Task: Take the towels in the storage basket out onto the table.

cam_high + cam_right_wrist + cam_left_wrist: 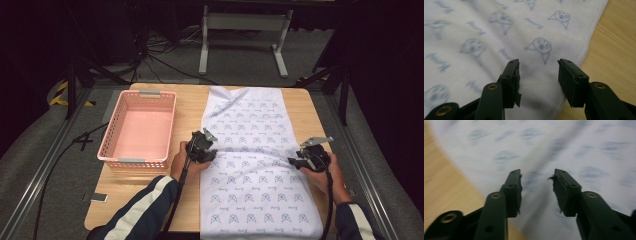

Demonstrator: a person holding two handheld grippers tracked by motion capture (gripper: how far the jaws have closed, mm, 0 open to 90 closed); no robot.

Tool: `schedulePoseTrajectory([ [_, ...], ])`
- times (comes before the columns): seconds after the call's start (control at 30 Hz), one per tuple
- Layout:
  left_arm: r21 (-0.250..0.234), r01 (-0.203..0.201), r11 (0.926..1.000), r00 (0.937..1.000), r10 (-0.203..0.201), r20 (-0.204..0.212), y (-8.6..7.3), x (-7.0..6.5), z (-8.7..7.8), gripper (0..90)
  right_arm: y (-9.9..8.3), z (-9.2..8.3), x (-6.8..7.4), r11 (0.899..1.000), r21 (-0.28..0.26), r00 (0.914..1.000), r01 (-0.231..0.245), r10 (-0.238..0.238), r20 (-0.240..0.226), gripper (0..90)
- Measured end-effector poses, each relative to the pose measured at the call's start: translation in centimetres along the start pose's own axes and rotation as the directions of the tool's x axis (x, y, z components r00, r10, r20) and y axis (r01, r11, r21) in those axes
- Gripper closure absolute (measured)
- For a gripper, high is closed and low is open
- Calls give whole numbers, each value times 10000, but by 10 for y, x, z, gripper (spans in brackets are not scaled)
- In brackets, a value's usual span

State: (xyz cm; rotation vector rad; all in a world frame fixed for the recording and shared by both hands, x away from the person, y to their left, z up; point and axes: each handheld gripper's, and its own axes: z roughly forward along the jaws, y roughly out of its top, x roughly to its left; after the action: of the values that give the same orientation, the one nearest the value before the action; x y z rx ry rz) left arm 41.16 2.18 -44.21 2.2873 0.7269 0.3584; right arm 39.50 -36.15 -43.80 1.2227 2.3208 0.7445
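A white cloth (250, 195) printed with small blue animal faces lies lengthwise on the wooden table (187, 107), with a crease across its middle. My left gripper (214, 151) is over the cloth's left edge at mid length. In the left gripper view the blurred cloth (579, 147) lies under my left gripper (537, 173), whose jaws stand open with nothing between them. My right gripper (294, 161) is at the cloth's right edge. In the right gripper view my right gripper (539, 62) is open just above the cloth (486, 37) near its stitched hem, pads not touching it.
An empty pink slotted basket (171, 125) stands on the table's left half, close to the cloth's left edge. Bare wood (614, 50) runs along the cloth's right side. Beyond the table's far edge stands a white metal frame (244, 22) on the floor.
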Motion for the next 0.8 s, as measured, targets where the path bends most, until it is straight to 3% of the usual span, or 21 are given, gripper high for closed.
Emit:
schedulePoseTrajectory([
  [0.03,225,-529,9983,9985,526,156,-2,-7,-4,534,-8,-10,5,9991,-405,9982,-80,55,-594,518],
  [0.07,323,-976,9947,9943,961,456,-6,-15,-9,520,-12,-14,9,9990,-452,9958,13,-54,-916,513],
  [0.13,442,-1509,9876,9842,1458,1007,-15,-28,-16,525,-22,-23,23,9974,-428,9951,576,-608,-778,507],
  [0.2,658,-1702,9832,9788,1610,1264,-28,-38,-18,529,-35,-31,37,9961,-268,9846,844,-875,-1513,509],
  [0.23,658,-1702,9832,9788,1610,1264,-28,-38,-18,546,-35,-31,37,9961,-268,9846,844,-875,-1513,509],
  [0.27,802,-1718,9819,9769,1592,1428,-35,-39,-19,561,-45,-34,46,9943,46,9714,1061,-1027,-2143,514],
  [0.33,597,-1187,9911,9812,1078,1600,-46,-40,-22,568,-50,-36,50,9919,87,9691,1266,-1217,-2146,509],
  [0.37,594,-1095,9922,9807,981,1688,-51,-41,-26,567,-55,-40,52,9928,76,9680,1199,-1152,-2231,509],
  [0.4,572,-1103,9923,9793,986,1768,-59,-46,-34,562,-62,-48,56,9919,179,9598,1259,-1172,-2550,509],
  [0.47,483,-1085,9929,9793,984,1769,-64,-50,-37,558,-72,-56,61,9927,168,9572,1193,-1105,-2674,510],
  [0.5,551,-1143,9919,9689,991,2268,-71,-57,-45,549,-77,-60,64,9927,157,9527,1197,-1104,-2833,510],
  [0.53,631,-1091,9920,9625,895,2560,-74,-63,-50,546,-80,-65,67,9918,296,9471,1245,-1099,-3014,510],
  [0.57,631,-1091,9920,9625,895,2560,-74,-63,-50,538,-83,-70,71,9910,502,9429,1244,-1023,-3170,511],
  [0.6,718,-1321,9886,9527,1067,2847,-76,-66,-54,538,-83,-70,71,9910,502,9429,1244,-1023,-3170,511],
  [0.63,1013,-1438,9844,9456,1065,3074,-79,-71,-60,518,-86,-77,78,9817,894,9269,1684,-1269,-3532,513],
  [0.67,890,-1349,9869,9508,1036,2920,-79,-71,-60,488,-86,-80,82,9757,1018,9188,1938,-1441,-3676,514],
  [0.7,890,-1349,9869,9508,1036,2920,-79,-71,-60,443,-86,-80,82,9757,1018,9188,1938,-1441,-3676,514],
  [0.73,811,-1055,9911,9568,790,2798,-78,-69,-60,407,-81,-83,83,9772,610,9194,2033,-1691,-3551,493],
  [0.77,727,-926,9930,9607,699,2685,-75,-65,-59,407,-81,-83,83,9772,610,9194,2033,-1691,-3551,493],
  [0.8,350,-524,9980,9746,435,2195,-65,-56,-54,364,-67,-81,75,9861,33,9334,1660,-1561,-3232,498],
])
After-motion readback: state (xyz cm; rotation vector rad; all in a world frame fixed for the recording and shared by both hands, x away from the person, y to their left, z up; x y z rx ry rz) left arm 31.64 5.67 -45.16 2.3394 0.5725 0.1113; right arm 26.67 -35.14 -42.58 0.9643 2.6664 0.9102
